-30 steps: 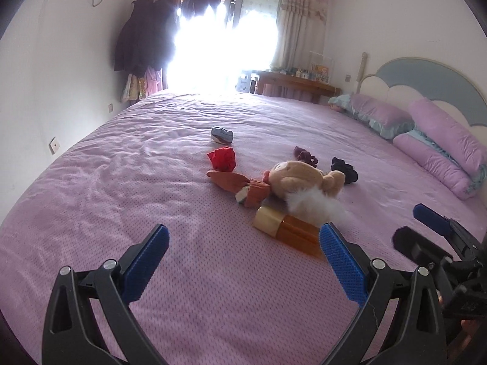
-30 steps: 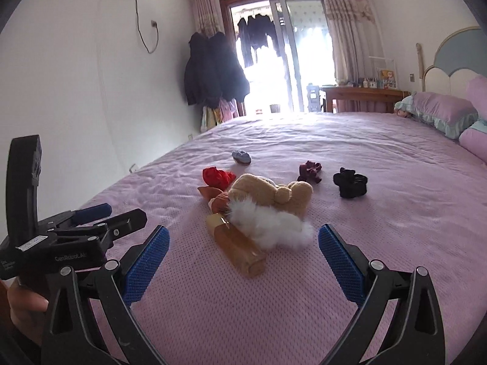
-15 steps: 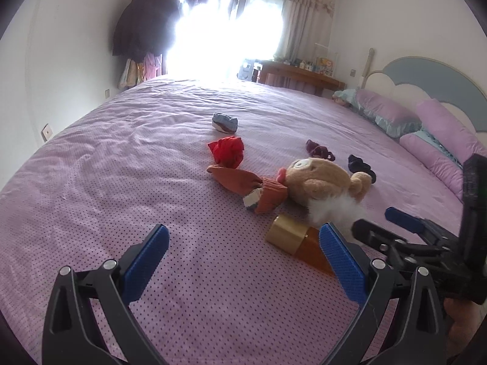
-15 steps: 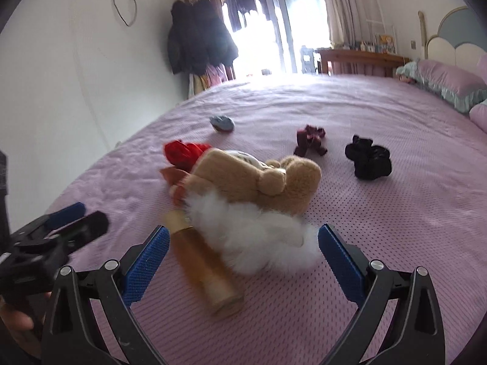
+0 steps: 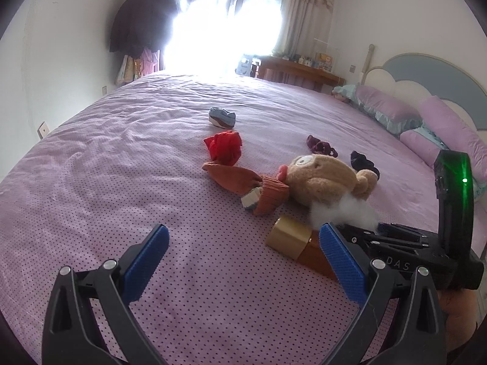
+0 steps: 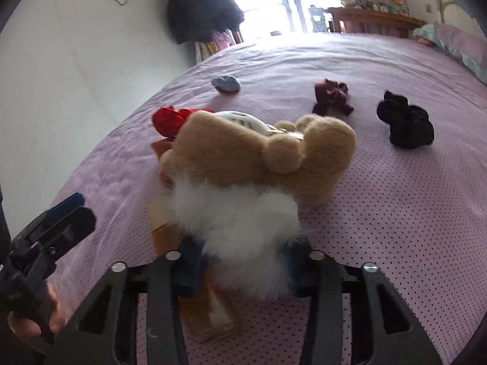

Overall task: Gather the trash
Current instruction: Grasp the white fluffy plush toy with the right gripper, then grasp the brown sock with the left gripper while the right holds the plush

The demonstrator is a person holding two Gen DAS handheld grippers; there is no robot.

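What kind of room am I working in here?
A bedroom, it seems: a wide bed under a purple sheet, pillows against a padded headboard, and coats hanging by the bright balcony door.

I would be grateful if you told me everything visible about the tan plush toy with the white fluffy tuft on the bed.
The tan plush toy with the white fluffy tuft lies on its side on the purple dotted bedspread, its face with one white eye and pink mouth turned toward the orange-brown cloth touching it. The fur looks soft and short; the tuft is long and wispy. The right gripper has closed around the tuft. An amber bottle with a gold cap lies against it.
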